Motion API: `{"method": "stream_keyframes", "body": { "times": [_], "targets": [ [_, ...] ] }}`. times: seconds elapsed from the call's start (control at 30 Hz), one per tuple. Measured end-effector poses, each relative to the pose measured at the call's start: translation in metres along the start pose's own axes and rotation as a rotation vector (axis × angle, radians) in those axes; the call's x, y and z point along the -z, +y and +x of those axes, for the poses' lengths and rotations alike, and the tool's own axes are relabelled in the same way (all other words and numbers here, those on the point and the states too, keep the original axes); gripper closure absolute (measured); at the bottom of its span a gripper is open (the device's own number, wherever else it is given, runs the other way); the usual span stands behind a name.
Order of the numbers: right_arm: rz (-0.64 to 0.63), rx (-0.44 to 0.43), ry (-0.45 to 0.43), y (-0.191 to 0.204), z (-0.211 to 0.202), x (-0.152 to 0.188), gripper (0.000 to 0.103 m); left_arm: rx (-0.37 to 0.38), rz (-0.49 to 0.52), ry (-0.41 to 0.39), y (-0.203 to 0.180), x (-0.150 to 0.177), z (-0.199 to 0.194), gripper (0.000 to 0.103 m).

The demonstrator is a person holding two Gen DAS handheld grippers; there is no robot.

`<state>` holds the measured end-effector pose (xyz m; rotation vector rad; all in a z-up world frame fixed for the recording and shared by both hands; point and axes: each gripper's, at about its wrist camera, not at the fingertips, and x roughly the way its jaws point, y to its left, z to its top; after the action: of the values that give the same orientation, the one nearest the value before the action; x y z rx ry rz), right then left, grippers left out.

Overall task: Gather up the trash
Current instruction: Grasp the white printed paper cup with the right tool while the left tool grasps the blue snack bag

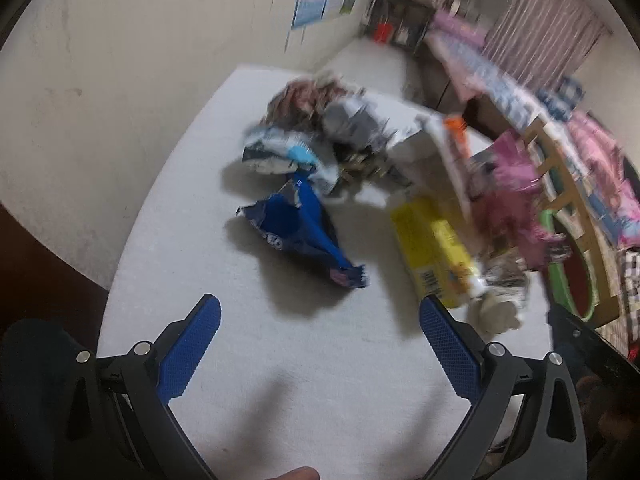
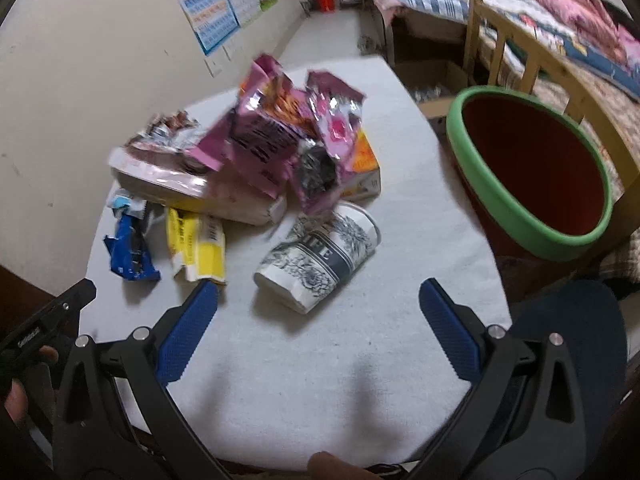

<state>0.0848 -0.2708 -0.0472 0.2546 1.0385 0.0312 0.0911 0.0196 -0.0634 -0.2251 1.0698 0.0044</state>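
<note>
Bedroom, cream wall with posters [image 2: 224, 4], a bed [image 2: 560, 12] with a wooden frame along the right side. A white-covered desk [image 2: 320, 360] carries the trash, piled toward its far edge and far-left corner.

The left gripper [image 1: 320, 320] has its fingers spread wide and empty, above the near part of the desk. A blue snack wrapper [image 1: 298, 236] lies ahead of it, near the middle of the desk and apart from the fingertips. A yellow box [image 1: 430, 250] lies just beyond the right fingertip; this view is motion-blurred, so contact can't be told. Blurred pile of wrappers [image 1: 320, 132] sits further back.

The right gripper [image 2: 318, 300] is likewise released, holding nothing. A printed paper cup [image 2: 320, 256] lies on its side between and just beyond the fingertips, not touched. A yellow wrapper [image 2: 196, 246] lies just past the left fingertip, with a blue wrapper [image 2: 130, 252] beside it near the desk's left edge. Pink foil bags [image 2: 288, 132] stand on top of the heap behind the cup, over a flat pale box [image 2: 180, 184] and an orange box [image 2: 364, 164].

A red bin with a green rim [image 2: 532, 172] sits off the desk's right edge, beside the bed frame.

A hand [image 2: 16, 392] shows at the left edge of the right view.
</note>
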Motion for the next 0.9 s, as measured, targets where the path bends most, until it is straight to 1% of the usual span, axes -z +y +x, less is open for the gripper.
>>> {"method": "stream_keyframes", "body": {
  "times": [0.03,0.1,0.13,0.27,0.4,0.47,0.57,0.6,0.63,0.7,0.77,0.8,0.83,0.9],
  "targets": [
    [0.005,-0.006,0.010,-0.001,0.003,-0.001,0.004,-0.012,-0.008,0.015,0.001,-0.005,0.005,0.008],
    [0.013,-0.009,0.042,-0.003,0.013,-0.004,0.004,-0.003,-0.045,0.031,0.005,-0.012,0.013,0.008],
    [0.018,-0.014,0.055,-0.003,0.018,-0.005,0.004,-0.013,-0.052,0.038,0.006,-0.015,0.018,0.008],
    [0.035,-0.026,0.075,-0.007,0.031,-0.012,0.004,-0.023,-0.042,0.042,0.006,-0.024,0.031,0.008],
    [0.109,-0.029,0.127,-0.013,0.048,-0.019,0.004,-0.005,-0.077,0.062,0.012,-0.030,0.048,0.008],
    [0.113,-0.023,0.139,-0.014,0.055,-0.020,0.004,-0.003,-0.094,0.077,0.013,-0.033,0.055,0.009],
    [0.104,-0.023,0.153,-0.009,0.062,-0.020,0.010,-0.001,-0.119,0.080,0.015,-0.038,0.063,0.011],
    [0.104,-0.028,0.160,-0.007,0.064,-0.021,0.015,0.001,-0.125,0.079,0.015,-0.039,0.066,0.013],
    [0.106,-0.031,0.161,-0.007,0.066,-0.021,0.018,0.002,-0.130,0.082,0.016,-0.040,0.067,0.017],
    [0.099,-0.034,0.167,-0.003,0.069,-0.022,0.023,0.006,-0.145,0.089,0.016,-0.043,0.072,0.022],
    [0.095,-0.039,0.175,0.001,0.072,-0.021,0.026,0.008,-0.158,0.107,0.015,-0.045,0.079,0.034],
    [0.092,-0.041,0.175,0.003,0.073,-0.020,0.027,0.013,-0.161,0.112,0.016,-0.045,0.081,0.037],
    [0.092,-0.054,0.164,0.004,0.073,-0.020,0.028,0.022,-0.165,0.123,0.017,-0.043,0.084,0.047],
    [0.087,-0.068,0.162,0.007,0.073,-0.020,0.031,0.018,-0.159,0.112,0.017,-0.041,0.085,0.052]
  ]
}}
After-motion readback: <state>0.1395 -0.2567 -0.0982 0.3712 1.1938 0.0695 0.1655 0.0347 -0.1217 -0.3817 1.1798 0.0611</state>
